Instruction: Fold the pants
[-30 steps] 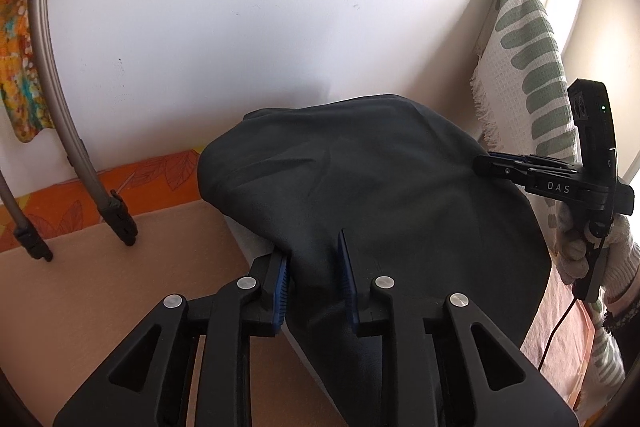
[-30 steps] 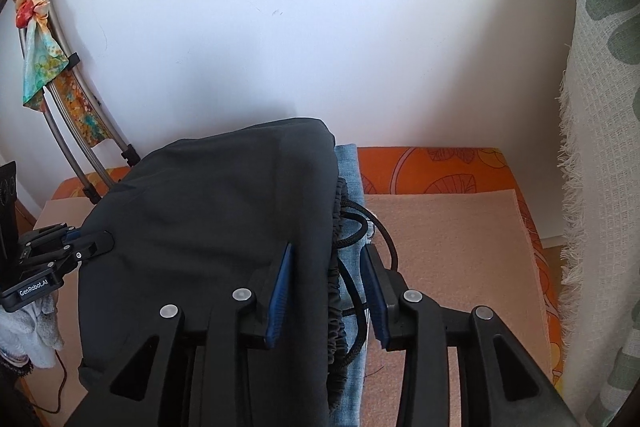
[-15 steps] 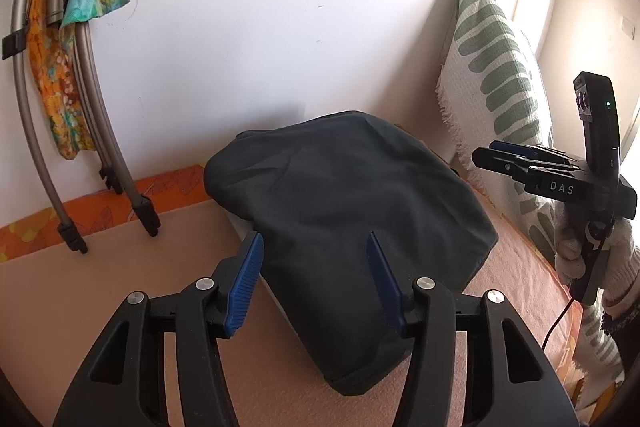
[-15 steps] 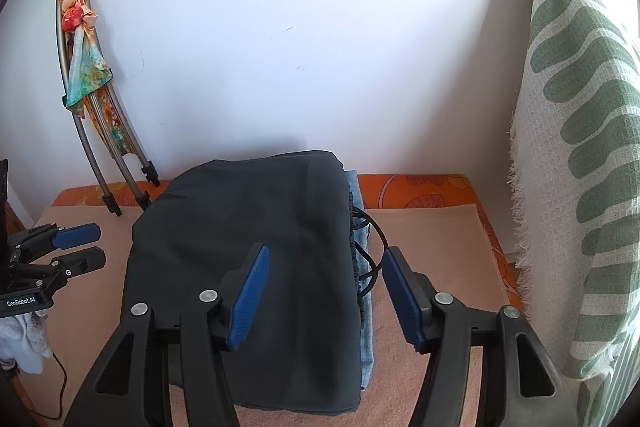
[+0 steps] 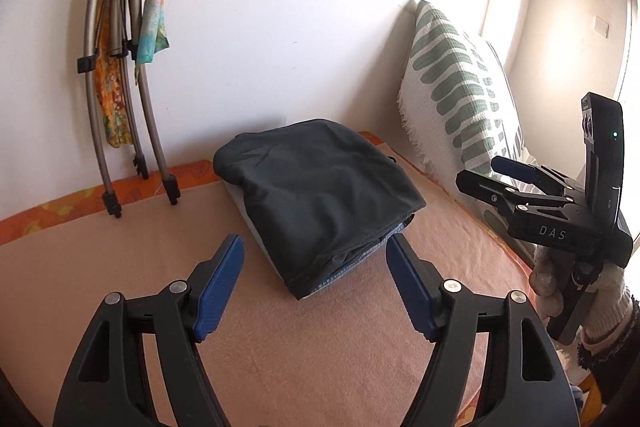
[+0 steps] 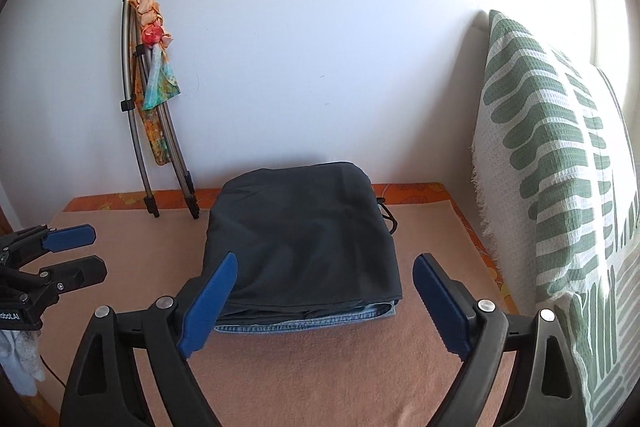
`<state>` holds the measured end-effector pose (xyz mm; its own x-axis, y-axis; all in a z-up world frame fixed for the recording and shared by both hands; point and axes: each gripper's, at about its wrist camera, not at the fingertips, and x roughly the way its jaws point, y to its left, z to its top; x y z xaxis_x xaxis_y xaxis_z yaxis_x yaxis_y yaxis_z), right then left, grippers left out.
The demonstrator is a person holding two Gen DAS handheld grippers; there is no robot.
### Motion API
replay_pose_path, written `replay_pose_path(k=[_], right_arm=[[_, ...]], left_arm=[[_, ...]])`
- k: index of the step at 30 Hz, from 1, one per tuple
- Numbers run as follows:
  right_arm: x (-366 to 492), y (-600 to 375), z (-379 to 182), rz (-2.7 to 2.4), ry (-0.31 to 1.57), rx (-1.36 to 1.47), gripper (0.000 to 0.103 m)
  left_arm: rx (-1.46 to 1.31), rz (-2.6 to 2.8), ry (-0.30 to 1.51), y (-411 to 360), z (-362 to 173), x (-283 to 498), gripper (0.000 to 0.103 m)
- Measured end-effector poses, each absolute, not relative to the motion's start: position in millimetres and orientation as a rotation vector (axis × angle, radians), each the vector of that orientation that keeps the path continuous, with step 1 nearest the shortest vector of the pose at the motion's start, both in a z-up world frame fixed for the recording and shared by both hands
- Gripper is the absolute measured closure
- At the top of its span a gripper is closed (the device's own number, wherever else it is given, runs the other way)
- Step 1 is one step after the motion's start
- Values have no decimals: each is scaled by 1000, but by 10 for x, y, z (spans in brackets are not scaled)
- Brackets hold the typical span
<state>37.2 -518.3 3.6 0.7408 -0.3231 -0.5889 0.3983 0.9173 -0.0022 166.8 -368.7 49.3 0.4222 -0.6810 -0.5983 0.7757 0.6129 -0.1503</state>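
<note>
Hovering empty, the left gripper and right gripper have just been opening; folded dark pants lie released ahead.

Dark pants folded atop jeans

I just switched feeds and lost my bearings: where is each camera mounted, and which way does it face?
Left wrist: rides the left gripper, angled down at the folded dark grey pants on the peach blanket; its open blue-padded jaws, which have just been opening, show, plus the right gripper in a gloved hand.
Right wrist: rides the right gripper, facing the same pants squarely; its open jaws, also just opened, and the left gripper show.
Shared: the pants, blanket, green-patterned white cushion, white wall.
</note>
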Motion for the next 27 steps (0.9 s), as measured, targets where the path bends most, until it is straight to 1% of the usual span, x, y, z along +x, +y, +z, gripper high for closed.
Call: replay_pose_path(k=[5,7,8,11,16,19,27], right_arm=[[63,-4758,105,-408,591,93,10],[-61,-4618,108,-403,579,105,5],[-112,-4563,98,-402,575,109,0],[-259,-4383,52,-413,560,93,0],[-394,-4219,-71,-438,554,101,0],[-399,-4174,-160,-444,556,110,0],[-400,-4166,-325,-473,566,127,0]], left_arm=[[157,-883,653,-3349,550,1354,26],[144,-875,660,-3229,550,1261,26],[138,-873,663,-3174,547,1215,25],[133,-854,662,-3036,486,1104,22],[144,-819,686,-2929,301,999,22],[196,-798,695,-2944,215,983,22],[172,-754,721,-2754,95,1031,21]])
